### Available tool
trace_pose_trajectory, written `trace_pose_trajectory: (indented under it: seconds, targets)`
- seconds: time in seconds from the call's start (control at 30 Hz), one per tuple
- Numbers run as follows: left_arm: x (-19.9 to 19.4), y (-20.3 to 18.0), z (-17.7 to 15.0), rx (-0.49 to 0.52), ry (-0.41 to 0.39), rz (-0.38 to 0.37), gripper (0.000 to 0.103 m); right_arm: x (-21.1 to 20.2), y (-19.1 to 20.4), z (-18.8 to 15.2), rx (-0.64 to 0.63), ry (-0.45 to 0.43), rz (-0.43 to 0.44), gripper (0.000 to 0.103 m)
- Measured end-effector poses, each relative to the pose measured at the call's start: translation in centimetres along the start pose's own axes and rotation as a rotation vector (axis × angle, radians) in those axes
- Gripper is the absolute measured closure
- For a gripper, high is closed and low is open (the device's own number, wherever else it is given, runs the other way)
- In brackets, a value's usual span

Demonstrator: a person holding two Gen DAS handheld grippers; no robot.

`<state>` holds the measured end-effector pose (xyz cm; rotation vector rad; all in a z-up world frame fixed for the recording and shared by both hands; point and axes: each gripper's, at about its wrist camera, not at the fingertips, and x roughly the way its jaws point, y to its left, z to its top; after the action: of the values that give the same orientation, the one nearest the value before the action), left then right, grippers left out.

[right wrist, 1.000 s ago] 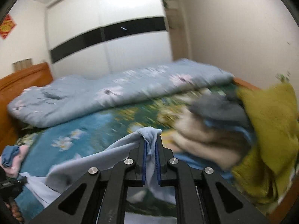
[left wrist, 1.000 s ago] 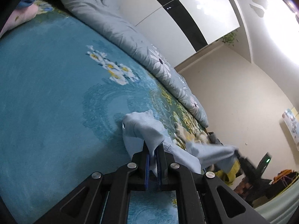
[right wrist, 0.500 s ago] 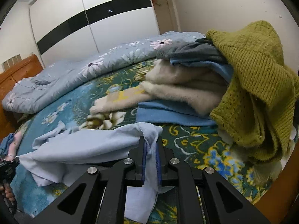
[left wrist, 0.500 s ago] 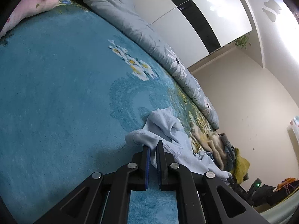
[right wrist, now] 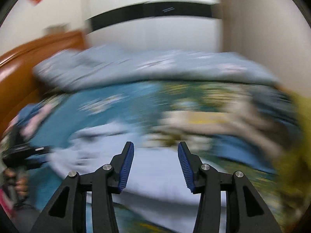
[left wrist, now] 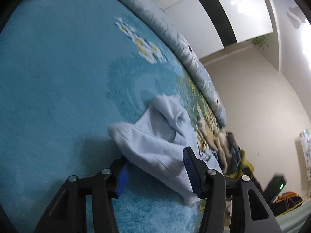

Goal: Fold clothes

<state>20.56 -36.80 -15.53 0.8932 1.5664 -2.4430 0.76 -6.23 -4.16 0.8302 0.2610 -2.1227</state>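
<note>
Bare teal floral bedsheet (left wrist: 48, 97) spreads left of the opening left tongs (left wrist: 157, 171); the crumpled pale-blue cloth garment (left wrist: 155, 145) lies released between them. Right tongs (right wrist: 155, 167) tilt downward, opening, clenching nothing.

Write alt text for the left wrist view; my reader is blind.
The left gripper is opening around a crumpled pale blue garment lying on a teal flowered bedspread. A rolled grey-blue duvet lies behind.
</note>
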Motion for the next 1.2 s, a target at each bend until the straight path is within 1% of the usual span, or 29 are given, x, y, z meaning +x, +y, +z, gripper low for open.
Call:
trace_pose_trajectory:
  seconds: [0.03, 0.07, 0.13, 0.23, 0.4, 0.5, 0.53, 0.57, 0.6, 0.63, 0.67, 0.77, 0.9, 1.03, 1.2]
  targets:
    - [0.2, -0.2, -0.1, 0.007, 0.006, 0.005, 0.047, 2.2, 2.4, 0.6, -0.039, 0.044, 0.07, 0.055]
    - [0.4, -0.2, -0.1, 0.01, 0.011, 0.009, 0.047, 3.7, 4.2, 0.9, -0.067, 0.077, 0.107, 0.055]
    - [0.8, -0.2, 0.0, 0.012, 0.022, 0.013, 0.047, 8.2, 9.2, 1.4, -0.172, 0.169, 0.169, 0.055]
    - [1.3, 0.3, -0.1, -0.007, 0.038, -0.006, 0.049, 12.6, 13.6, 1.7, -0.258, 0.243, 0.161, 0.055]
    - [1.3, 1.3, 0.0, -0.028, 0.037, -0.049, 0.05, 17.0, 15.5, 1.9, -0.231, 0.315, 0.153, 0.055]
    - [1.3, 1.4, 0.0, -0.017, 0.026, -0.047, 0.059, 18.4, 15.9, 1.9, -0.212, 0.333, 0.122, 0.056]
    - [1.2, 1.6, 0.0, -0.018, 0.024, -0.046, 0.066, 18.4, 15.7, 2.0, -0.198, 0.327, 0.116, 0.058]
    - [1.2, 1.7, 0.0, -0.021, 0.022, -0.045, 0.072, 18.3, 15.5, 2.1, -0.183, 0.322, 0.111, 0.071]
    - [1.0, 1.7, -0.1, -0.02, 0.018, -0.043, 0.077, 18.1, 15.2, 2.4, -0.165, 0.318, 0.106, 0.094]
    - [0.8, 1.7, -0.1, -0.015, 0.011, -0.04, 0.087, 18.0, 14.9, 2.7, -0.147, 0.315, 0.1, 0.098]
    - [0.6, 1.6, -0.2, -0.011, 0.005, -0.038, 0.092, 17.6, 14.6, 3.0, -0.13, 0.307, 0.094, 0.098]
    - [-0.2, 1.0, -0.2, 0.019, -0.023, -0.032, 0.095, 14.0, 13.2, 4.6, -0.1, 0.182, 0.051, 0.099]
    - [-2.1, -0.6, 0.5, 0.091, -0.093, -0.006, 0.096, 8.7, 11.1, 6.9, -0.058, 0.028, 0.001, 0.099]
    - [-5.1, -2.6, 2.3, 0.182, -0.178, 0.049, 0.097, 0.9, 7.6, 9.6, 0.019, -0.162, -0.058, 0.099]
    - [-10.5, -4.2, 5.6, 0.257, -0.297, 0.117, 0.097, -5.9, 4.2, 11.8, 0.093, -0.304, -0.105, 0.099]
